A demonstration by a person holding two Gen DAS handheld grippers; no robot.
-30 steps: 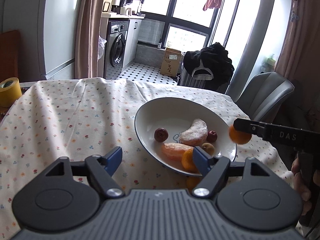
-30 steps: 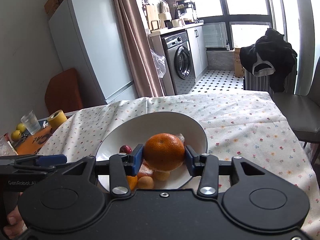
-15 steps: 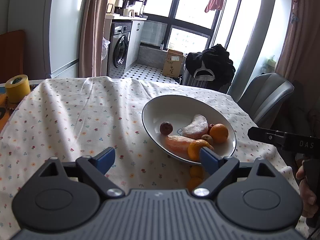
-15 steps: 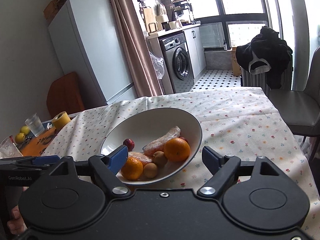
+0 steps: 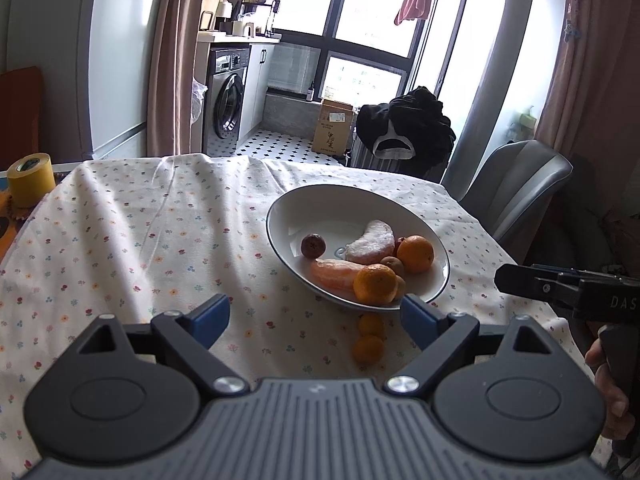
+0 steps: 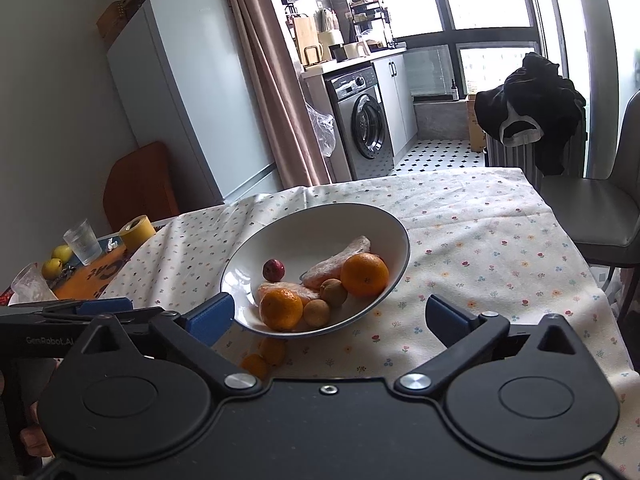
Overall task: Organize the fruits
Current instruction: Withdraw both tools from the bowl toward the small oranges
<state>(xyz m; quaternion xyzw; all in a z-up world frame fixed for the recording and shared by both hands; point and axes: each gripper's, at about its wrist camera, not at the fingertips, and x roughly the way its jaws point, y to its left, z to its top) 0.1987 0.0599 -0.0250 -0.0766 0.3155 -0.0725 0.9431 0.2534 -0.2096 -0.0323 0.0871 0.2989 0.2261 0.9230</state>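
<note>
Floral tablecloth [image 5: 160, 240]: we see bowl [image 5: 438, 280] of fruit near right edge, two small oranges [image 5: 369, 338] outside its near rim. Left gripper [image 5: 316, 316] nearer, oranges between its gaping, empty jaws; right gripper [image 6: 328, 316] just opened, empty.

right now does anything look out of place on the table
Yes: two small orange fruits lie on the tablecloth just outside the near rim of the white bowl, while the other fruit sits inside it. Nothing looks spilled or damaged.
</note>
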